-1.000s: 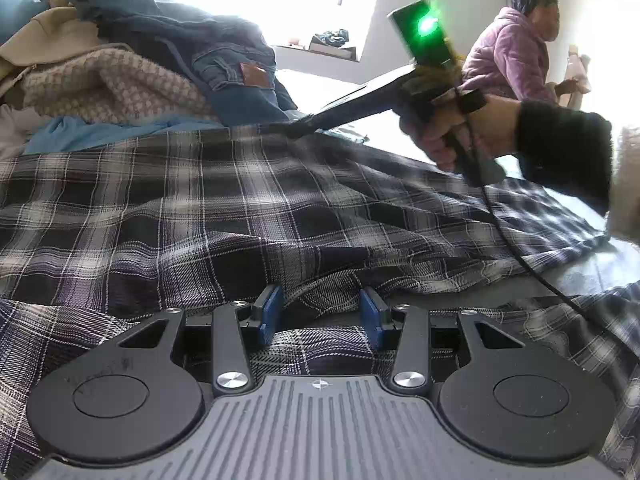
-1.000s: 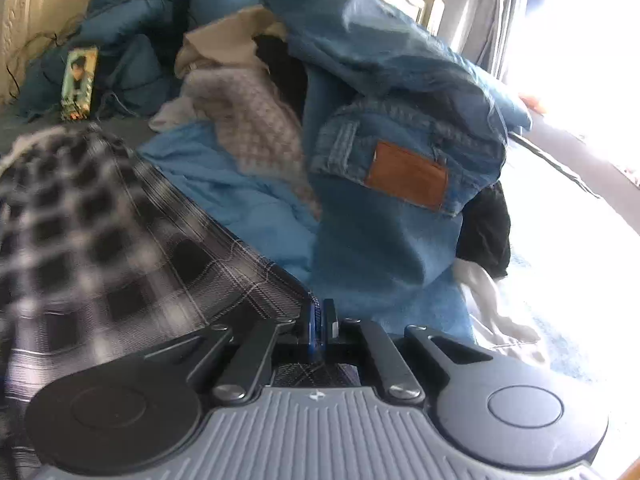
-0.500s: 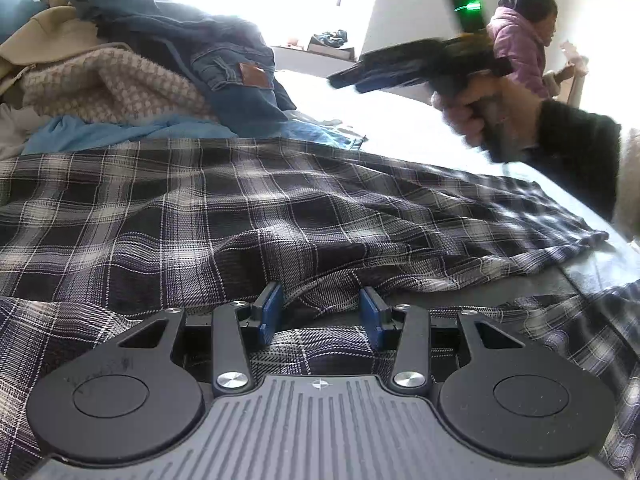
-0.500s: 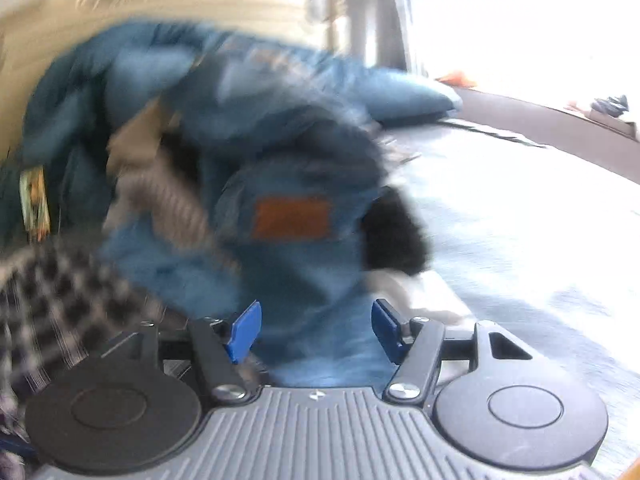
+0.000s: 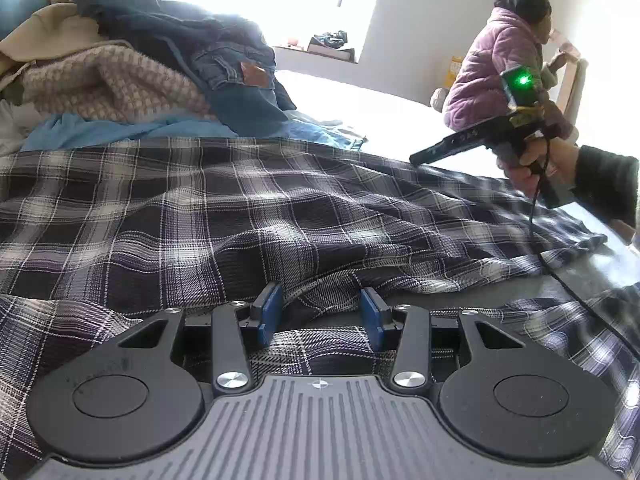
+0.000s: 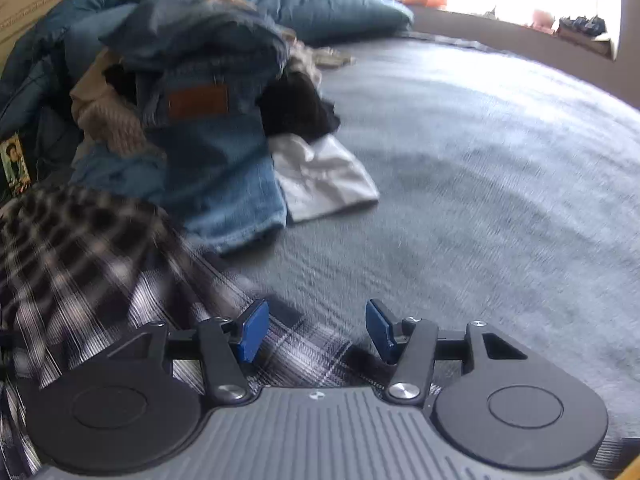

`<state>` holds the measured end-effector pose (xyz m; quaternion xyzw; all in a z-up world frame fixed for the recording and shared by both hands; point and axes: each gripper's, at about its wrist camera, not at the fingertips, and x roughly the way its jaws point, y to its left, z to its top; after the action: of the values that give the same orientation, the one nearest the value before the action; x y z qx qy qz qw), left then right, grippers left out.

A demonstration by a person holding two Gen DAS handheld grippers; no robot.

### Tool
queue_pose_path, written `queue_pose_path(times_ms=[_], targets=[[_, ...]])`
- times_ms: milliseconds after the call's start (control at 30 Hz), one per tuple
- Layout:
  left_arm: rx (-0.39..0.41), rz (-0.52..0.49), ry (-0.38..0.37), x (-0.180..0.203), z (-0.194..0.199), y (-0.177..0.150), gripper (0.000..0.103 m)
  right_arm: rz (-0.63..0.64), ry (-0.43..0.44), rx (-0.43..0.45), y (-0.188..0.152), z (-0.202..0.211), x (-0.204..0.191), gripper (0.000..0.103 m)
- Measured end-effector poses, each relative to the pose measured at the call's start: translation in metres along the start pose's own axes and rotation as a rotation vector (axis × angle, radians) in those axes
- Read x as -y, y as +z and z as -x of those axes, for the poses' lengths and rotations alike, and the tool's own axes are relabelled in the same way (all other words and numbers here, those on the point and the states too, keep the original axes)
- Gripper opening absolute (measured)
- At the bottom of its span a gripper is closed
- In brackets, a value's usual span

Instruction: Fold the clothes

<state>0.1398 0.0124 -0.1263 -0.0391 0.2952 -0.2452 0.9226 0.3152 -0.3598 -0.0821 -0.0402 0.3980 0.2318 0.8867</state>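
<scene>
The plaid shirt [image 5: 248, 216] is spread, unfolded, ahead of the left tool [image 5: 320, 316], whose jaws stand apart; the right tool [image 6: 316, 330], empty, is closing.

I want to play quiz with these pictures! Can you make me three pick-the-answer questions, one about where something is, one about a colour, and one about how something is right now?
1. Where do the jeans lie?
A. on the clothes pile
B. on the floor
C. on a chair

2. What colour is the light on the right gripper?
A. red
B. green
C. yellow

3. How is the plaid shirt?
A. folded into a neat square
B. hung up
C. spread out and wrinkled

Answers: 1 A, they top the heap on the bed. 2 B, it glows green in the left wrist view. 3 C, it lies wide with creases.
</scene>
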Motion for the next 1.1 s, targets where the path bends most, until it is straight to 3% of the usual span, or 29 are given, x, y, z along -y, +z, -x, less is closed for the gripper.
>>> queue_pose_path(times_ms=[133, 200, 267, 333, 467, 633, 700, 733, 767, 833, 967, 1100], targets=[[0.001, -0.002, -0.001, 0.0, 0.0, 0.0, 0.043, 0.039, -0.014, -0.03, -0.006, -0.006, -0.003, 0.057], [0.002, -0.002, -0.001, 0.0, 0.0, -0.001, 0.043, 0.075, -0.019, -0.033, -0.006, -0.005, -0.008, 0.044], [0.003, -0.001, -0.001, 0.0, 0.0, -0.001, 0.043, 0.113, -0.035, -0.031, -0.006, -0.003, -0.014, 0.011], [0.004, -0.002, -0.001, 0.0, 0.0, -0.001, 0.043, 0.162, -0.061, -0.01, -0.004, 0.001, -0.022, 0.002], [0.004, -0.003, -0.001, -0.001, -0.001, -0.001, 0.043, 0.191, -0.13, 0.081, 0.003, 0.008, -0.027, 0.001], [0.005, -0.003, -0.003, 0.0, -0.001, -0.001, 0.043, 0.216, -0.204, 0.069, 0.002, -0.019, -0.024, 0.001], [0.005, -0.002, -0.004, -0.001, -0.001, -0.001, 0.043, 0.191, -0.227, 0.08, 0.0, -0.028, -0.021, 0.002], [0.005, 0.0, -0.005, -0.001, -0.001, -0.001, 0.043, 0.166, -0.234, 0.094, 0.0, -0.028, -0.018, 0.01], [0.006, 0.001, -0.007, -0.001, 0.0, -0.001, 0.043, 0.14, -0.236, 0.101, 0.001, -0.025, -0.015, 0.029], [0.006, 0.001, -0.008, -0.002, 0.0, -0.001, 0.043, 0.081, -0.22, 0.117, 0.005, -0.011, -0.005, 0.051], [0.006, 0.001, -0.008, -0.002, 0.0, -0.001, 0.043, -0.037, -0.189, 0.24, 0.006, 0.052, 0.027, 0.062], [0.006, 0.0, -0.008, -0.002, 0.0, -0.001, 0.043, -0.213, -0.284, 0.284, -0.02, 0.12, 0.087, 0.066]])
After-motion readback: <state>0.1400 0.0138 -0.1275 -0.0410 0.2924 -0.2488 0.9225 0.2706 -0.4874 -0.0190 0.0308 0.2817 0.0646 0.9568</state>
